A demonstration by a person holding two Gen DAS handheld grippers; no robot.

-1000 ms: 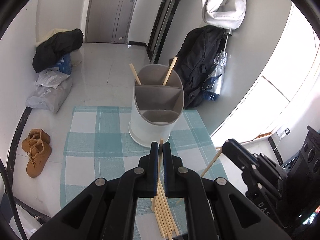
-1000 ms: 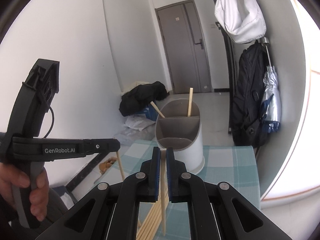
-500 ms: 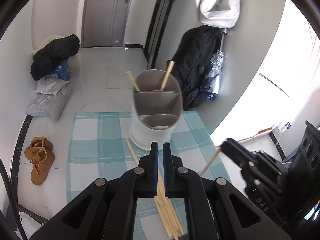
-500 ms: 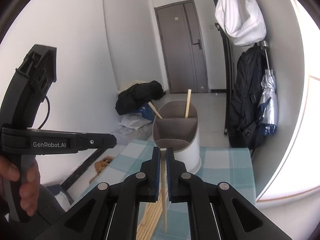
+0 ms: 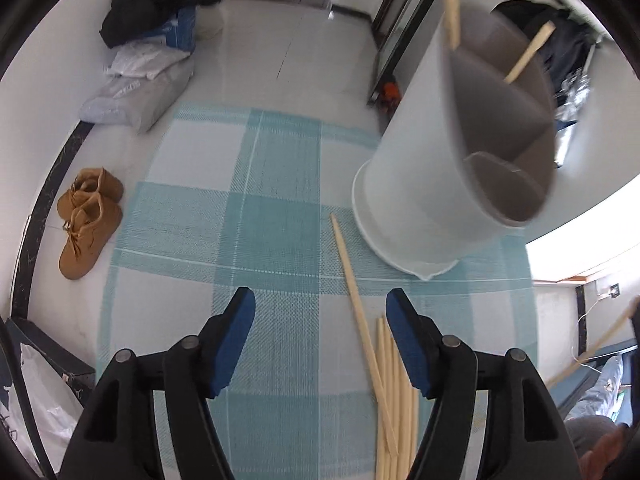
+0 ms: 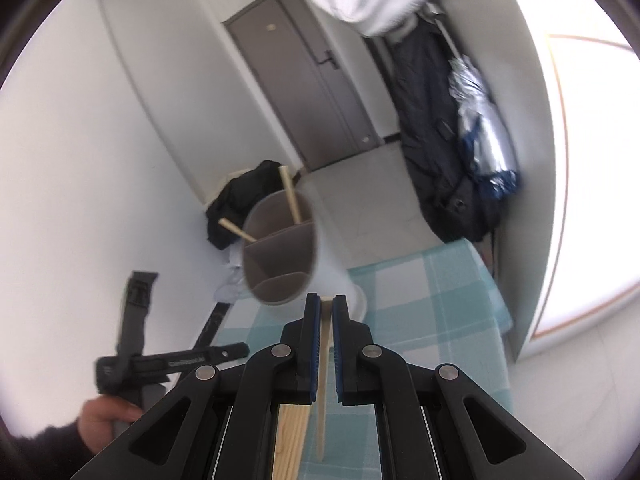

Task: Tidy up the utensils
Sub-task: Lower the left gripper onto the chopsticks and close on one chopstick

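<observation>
My left gripper point(image 5: 320, 304) hovers over the teal checked cloth point(image 5: 260, 208), pointing steeply down, its jaws opening. A single chopstick point(image 5: 352, 280) lies on the cloth under the gap, near the right finger, and neither pad touches it. Several more chopsticks point(image 5: 394, 392) lie bundled below that finger. The white utensil holder point(image 5: 440, 160) with grey compartments stands at the upper right, with two chopsticks point(image 5: 450, 0) leaning in its far section. My right gripper point(image 6: 326, 308) is shut on one chopstick point(image 6: 323, 380), just in front of the holder point(image 6: 280, 248).
The cloth's right edge point(image 6: 500, 300) runs close to the wall. On the floor lie brown boots point(image 5: 88, 220) and a heap of bags and clothes point(image 5: 160, 20). A dark backpack point(image 6: 432, 160) hangs beside the grey door point(image 6: 304, 80). A hand point(image 6: 104, 420) holds the left gripper's handle.
My left gripper, shut before, now stands open and has dropped close to the cloth, left of the holder. My right gripper has rolled and moved nearer the holder, still gripping its chopstick.
</observation>
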